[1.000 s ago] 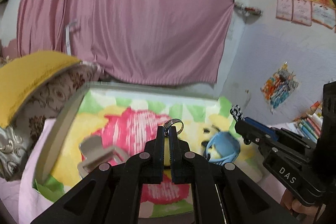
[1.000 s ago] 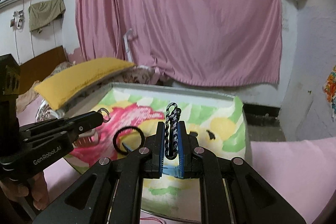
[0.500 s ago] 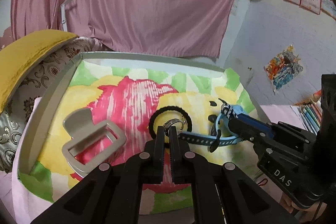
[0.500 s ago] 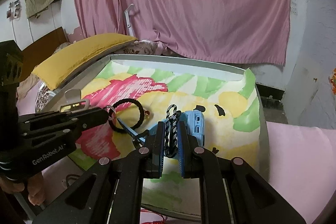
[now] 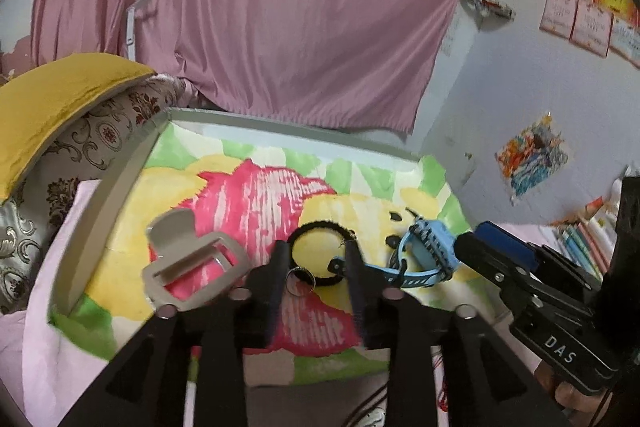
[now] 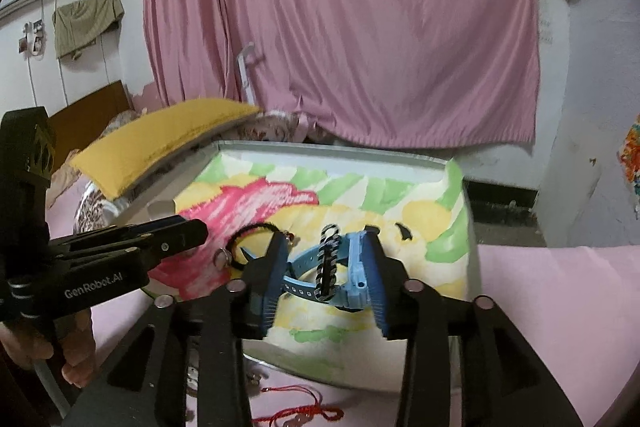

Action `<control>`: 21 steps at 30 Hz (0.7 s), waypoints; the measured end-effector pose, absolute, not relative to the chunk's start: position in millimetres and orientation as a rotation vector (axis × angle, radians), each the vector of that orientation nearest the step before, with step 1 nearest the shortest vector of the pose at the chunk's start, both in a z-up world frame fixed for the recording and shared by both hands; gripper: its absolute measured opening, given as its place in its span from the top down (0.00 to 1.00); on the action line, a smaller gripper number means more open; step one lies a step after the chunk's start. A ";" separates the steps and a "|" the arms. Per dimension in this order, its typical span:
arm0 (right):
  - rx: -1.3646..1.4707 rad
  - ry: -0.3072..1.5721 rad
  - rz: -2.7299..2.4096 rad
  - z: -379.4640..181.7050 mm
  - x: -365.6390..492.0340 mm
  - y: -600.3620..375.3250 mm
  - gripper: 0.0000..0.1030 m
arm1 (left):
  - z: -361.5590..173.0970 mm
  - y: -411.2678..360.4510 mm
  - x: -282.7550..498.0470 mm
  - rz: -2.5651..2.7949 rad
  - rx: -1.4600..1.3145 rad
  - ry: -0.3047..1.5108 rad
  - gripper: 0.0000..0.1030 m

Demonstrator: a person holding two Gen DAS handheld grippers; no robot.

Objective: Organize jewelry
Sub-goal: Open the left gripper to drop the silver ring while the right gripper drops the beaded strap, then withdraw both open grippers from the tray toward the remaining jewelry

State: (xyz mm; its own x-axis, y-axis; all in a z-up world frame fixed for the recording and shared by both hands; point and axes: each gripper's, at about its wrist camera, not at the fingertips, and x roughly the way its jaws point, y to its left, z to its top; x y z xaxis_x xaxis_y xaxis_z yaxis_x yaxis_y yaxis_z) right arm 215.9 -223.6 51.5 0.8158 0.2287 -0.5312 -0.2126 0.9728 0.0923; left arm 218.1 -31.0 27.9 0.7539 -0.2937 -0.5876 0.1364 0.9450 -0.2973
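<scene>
Item, left edge: grey tray (image 5: 100,211) with a painted paper lining, propped on pink bedding beside a yellow pillow (image 5: 52,99).

Item: grey open-lidded box (image 5: 192,267), lying on the lining left of the grippers. Rigid; empty as far as could be seen.

Item: left gripper (image 5: 316,267), fingers spread apart, holding nothing.

Item: small metal ring (image 5: 298,275), lying between those spread fingers and touching the black hair band (image 5: 320,251). Judged very light, hard and slick, liable to roll or skid; best pinched across its rim.

Item: hair band, a soft loop lying flat; would deform under a pinch, any point serving.

Item: blue watch (image 6: 352,267), right of the band, strap flexible, case stiff.

Item: right gripper (image 6: 324,263), fingers likewise spread, empty. A black-and-white braided bracelet (image 6: 328,263) lay draped over the watch between them; limp, light, best taken mid-length.

Views: the left camera alone showed the box in full and wall pictures (image 5: 588,15); the bracelet read clearly only in the right, as did a red cord (image 6: 300,413) on the bedding below the tray.
</scene>
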 end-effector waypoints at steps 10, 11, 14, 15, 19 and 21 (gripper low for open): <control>0.041 0.370 0.211 80.3 148.8 -233.5 0.07 | 54.1 -11.3 166.6 -0.200 -0.257 0.495 0.09; 0.039 0.360 0.211 81.6 144.2 -233.8 0.05 | 55.7 -10.0 161.7 -0.201 -0.256 0.480 0.03; 0.026 0.318 0.192 85.9 127.5 -234.3 0.02 | 61.0 -7.2 142.3 -0.202 -0.237 0.423 0.01; 0.023 0.309 0.186 87.1 123.1 -234.6 0.02 | 61.7 -6.4 137.5 -0.203 -0.228 0.414 0.01; 0.013 0.298 0.168 87.7 108.8 -236.8 0.02 | 60.6 -4.6 121.3 -0.201 -0.205 0.399 0.01; 0.017 0.299 0.165 87.4 103.6 -239.3 0.02 | 59.1 -4.5 112.7 -0.197 -0.191 0.394 0.01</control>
State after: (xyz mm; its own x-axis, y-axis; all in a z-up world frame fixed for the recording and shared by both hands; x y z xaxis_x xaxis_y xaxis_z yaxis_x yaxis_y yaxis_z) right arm 103.6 -239.3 87.4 0.9422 0.1643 -0.2919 -0.1594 0.9864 0.0408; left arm 112.7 -4.5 59.1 0.9051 -0.2259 -0.3603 0.1523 0.9632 -0.2213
